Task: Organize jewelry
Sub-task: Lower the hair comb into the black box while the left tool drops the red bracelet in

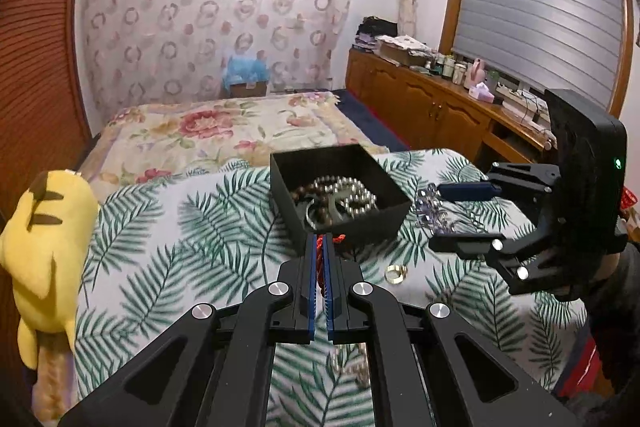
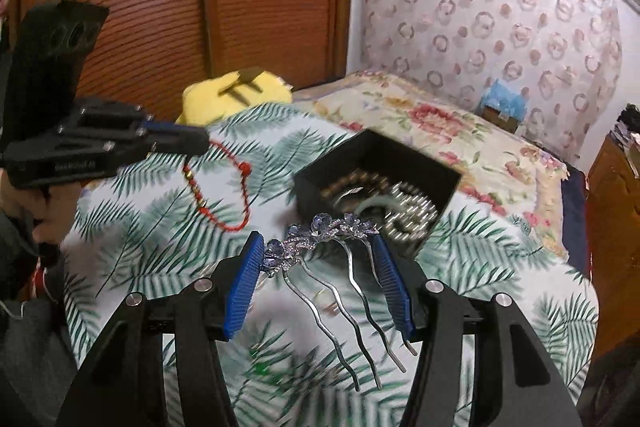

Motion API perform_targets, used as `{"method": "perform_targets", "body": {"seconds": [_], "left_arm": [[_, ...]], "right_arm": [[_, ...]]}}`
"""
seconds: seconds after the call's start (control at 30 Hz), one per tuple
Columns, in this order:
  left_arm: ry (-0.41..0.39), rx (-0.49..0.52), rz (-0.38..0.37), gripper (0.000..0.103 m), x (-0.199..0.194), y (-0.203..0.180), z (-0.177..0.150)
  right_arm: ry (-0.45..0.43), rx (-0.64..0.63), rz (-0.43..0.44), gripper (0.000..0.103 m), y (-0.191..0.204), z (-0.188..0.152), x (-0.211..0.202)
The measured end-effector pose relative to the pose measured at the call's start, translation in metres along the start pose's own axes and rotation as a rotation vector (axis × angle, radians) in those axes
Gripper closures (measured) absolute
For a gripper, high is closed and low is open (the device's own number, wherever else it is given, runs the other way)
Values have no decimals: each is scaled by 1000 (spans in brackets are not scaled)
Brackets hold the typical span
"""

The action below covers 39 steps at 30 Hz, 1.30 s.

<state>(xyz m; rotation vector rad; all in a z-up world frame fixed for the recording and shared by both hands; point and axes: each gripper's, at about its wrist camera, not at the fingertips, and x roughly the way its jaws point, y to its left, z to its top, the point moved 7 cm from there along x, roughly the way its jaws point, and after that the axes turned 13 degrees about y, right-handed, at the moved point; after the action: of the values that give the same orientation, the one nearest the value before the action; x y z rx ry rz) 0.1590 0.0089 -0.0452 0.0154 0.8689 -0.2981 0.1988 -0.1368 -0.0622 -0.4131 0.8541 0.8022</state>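
My left claw (image 1: 319, 239) is pinched nearly closed on a red beaded necklace (image 2: 224, 187), which hangs from its tips in a loop above the palm-leaf bedspread (image 1: 168, 227). From the right wrist camera I see the strand dangling clear of the black box (image 2: 440, 183), off to that box's left. My right claw (image 2: 318, 247) is spread partway and grips a blue jewelled hair comb (image 2: 320, 235) across its decorated top, the wavy silver prongs pointing back toward the camera. The comb hovers just in front of the box's near corner. Inside the box lie silver and brown bead strings (image 1: 344, 191) in a heap. A gold ring (image 1: 395, 273) sits on the bedspread near the box, between my two claws. A yellow plush toy (image 1: 44, 251) lies at the bed's left edge.
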Motion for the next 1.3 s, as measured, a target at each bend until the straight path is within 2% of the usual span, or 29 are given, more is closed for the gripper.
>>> {"method": "perform_targets", "body": {"seconds": [0.23,0.53,0.93,1.3], "left_arm": [[-29,3,25,101,4,8,34],[-28,-7,54,101,17,22,58],[-18,-18,52,101,34,34,77],[-7,13,0,101,56,17,95]], "right_arm": [[-58,52,-4,44,-40,36,12],[-59,34,32,44,-50,64,41],[-27,34,72,46,-54,71,67],[4,91,-56,46,-83,41,51]]}}
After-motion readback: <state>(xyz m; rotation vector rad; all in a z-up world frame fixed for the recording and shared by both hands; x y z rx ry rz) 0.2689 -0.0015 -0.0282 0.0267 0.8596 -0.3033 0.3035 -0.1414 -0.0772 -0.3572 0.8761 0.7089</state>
